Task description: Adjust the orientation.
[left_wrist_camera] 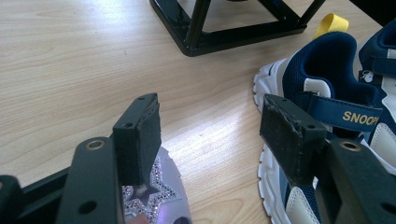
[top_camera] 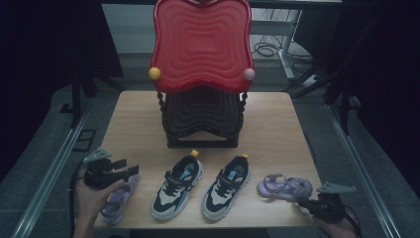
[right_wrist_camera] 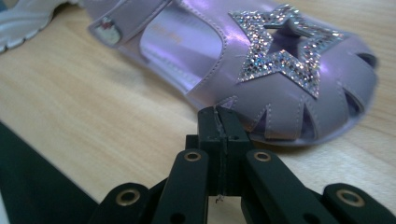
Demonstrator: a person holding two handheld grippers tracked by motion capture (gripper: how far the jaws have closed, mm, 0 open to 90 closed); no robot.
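Beside left claw [left_wrist_camera: 210,140], navy sneaker [left_wrist_camera: 327,116], strap reading "SNOO"

Black hand-held gripper [right_wrist_camera: 219,126] with brass-ringed screw holes, padded jaws.

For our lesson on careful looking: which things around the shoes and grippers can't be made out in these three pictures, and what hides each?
- Left sandal, high view: the left gripper and hand cover its toe.
- Same sandal, left gripper view: frame edge and a jaw cut it off.
- Right sandal, right gripper view: heel beyond the top edge.
- Sneaker, left gripper view: strap lettering cut by a jaw.
- Right gripper, high view: too dark to read its jaws.
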